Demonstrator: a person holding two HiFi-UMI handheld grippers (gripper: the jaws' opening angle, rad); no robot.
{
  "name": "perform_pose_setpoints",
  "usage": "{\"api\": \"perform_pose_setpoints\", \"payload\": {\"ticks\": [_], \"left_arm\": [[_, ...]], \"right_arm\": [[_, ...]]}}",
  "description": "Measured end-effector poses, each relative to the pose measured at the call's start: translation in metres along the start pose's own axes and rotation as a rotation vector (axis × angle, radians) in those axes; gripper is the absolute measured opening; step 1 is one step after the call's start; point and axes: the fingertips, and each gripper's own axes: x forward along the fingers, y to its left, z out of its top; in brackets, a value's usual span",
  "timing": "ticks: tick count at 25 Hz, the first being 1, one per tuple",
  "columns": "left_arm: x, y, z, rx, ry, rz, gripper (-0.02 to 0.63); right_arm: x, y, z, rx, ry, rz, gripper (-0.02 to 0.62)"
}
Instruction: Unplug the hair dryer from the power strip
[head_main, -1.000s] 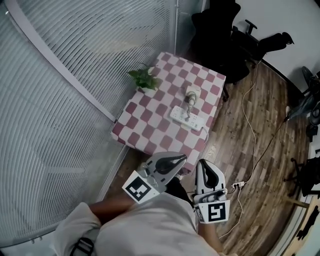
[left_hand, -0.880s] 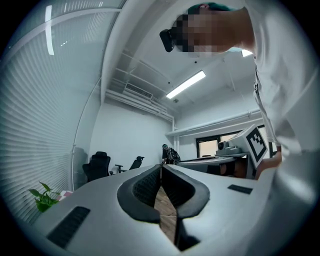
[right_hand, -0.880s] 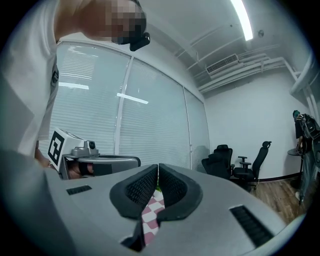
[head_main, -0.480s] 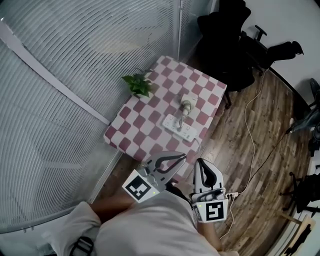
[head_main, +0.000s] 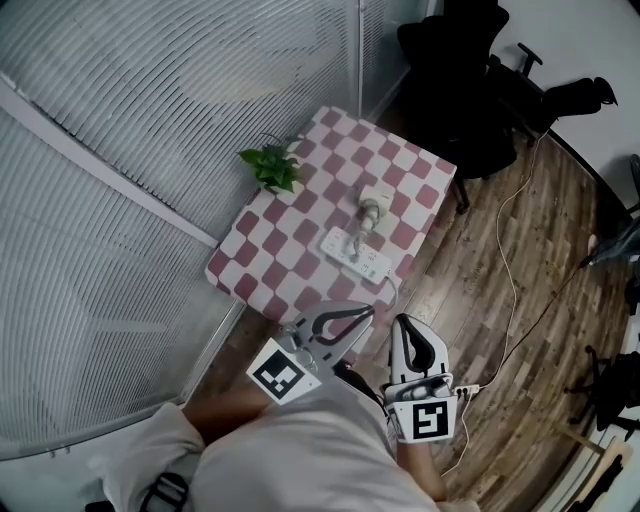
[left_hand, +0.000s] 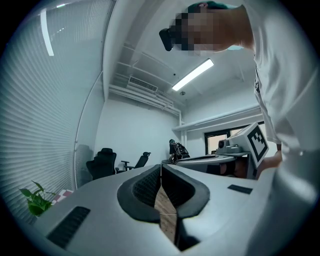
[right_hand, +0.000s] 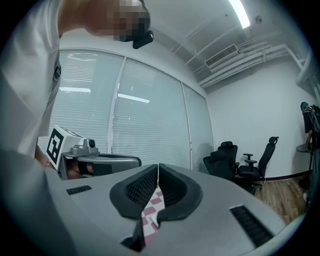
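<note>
On the pink-and-white checkered table (head_main: 275, 250) lies a white power strip (head_main: 356, 255), with the white hair dryer (head_main: 371, 208) just beyond it and its plug in the strip. Both grippers hang near my body, well short of the table. My left gripper (head_main: 365, 312) is shut with nothing between its tips, also seen as left gripper (left_hand: 161, 166) in its own view. My right gripper (head_main: 401, 325) is shut and empty too, and in its own view the right gripper (right_hand: 158, 166) has its tips meeting over a glimpse of the checkered cloth (right_hand: 151, 212).
A small potted plant (head_main: 272, 167) stands at the table's far left corner. Window blinds (head_main: 150, 120) run along the left. Black office chairs (head_main: 460, 70) stand beyond the table. A white cable (head_main: 508, 270) trails over the wooden floor to a second strip (head_main: 468, 388) near my right gripper.
The table with the strip and dryer has shifted slightly down and left in the head view as I move toward it. Both grippers stay shut and keep their place near my body.
</note>
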Motion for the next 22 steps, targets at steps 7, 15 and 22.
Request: {"api": "perform_pose_setpoints", "payload": {"ticks": [7, 15, 22], "left_arm": [[0.000, 0.018, -0.008, 0.032, 0.015, -0.023, 0.032], [-0.007, 0.059, -0.035, 0.062, 0.093, -0.055, 0.032], [-0.008, 0.097, -0.072, 0.044, 0.159, -0.112, 0.032]], "right_arm": [[0.014, -0.001, -0.010, -0.036, 0.027, -0.020, 0.032], [0.058, 0.012, -0.027, 0.009, 0.062, -0.056, 0.034], [0.101, 0.019, -0.067, -0.028, 0.110, -0.064, 0.043]]}}
